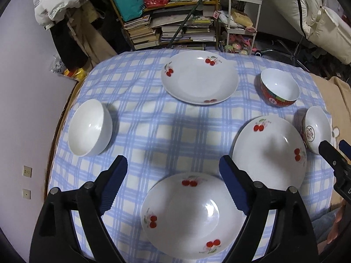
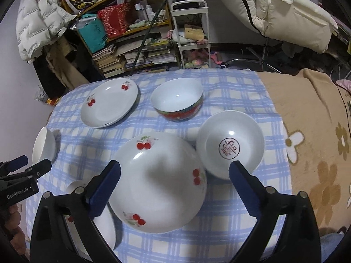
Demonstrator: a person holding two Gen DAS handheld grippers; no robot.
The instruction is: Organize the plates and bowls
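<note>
Three white plates with red cherries lie on the blue checked cloth point(image 1: 153, 131): a near plate point(image 1: 190, 214), a right plate point(image 1: 269, 153) and a far plate point(image 1: 199, 76). A plain white bowl point(image 1: 90, 127) stands at the left, a red-sided bowl point(image 1: 279, 87) at the back right, and a white bowl with a red seal point(image 1: 317, 129) at the right edge. My left gripper point(image 1: 173, 171) hangs open above the near plate, holding nothing. Over the right plate point(image 2: 160, 182) my right gripper point(image 2: 175, 168) is open and empty, beside the seal bowl point(image 2: 230, 144).
A tan flowered blanket point(image 2: 307, 131) covers the surface right of the cloth. Behind the table are a shelf of books and bags point(image 1: 166, 30), a white cart point(image 1: 241, 22) and hanging jackets. The table's left edge runs along a wall.
</note>
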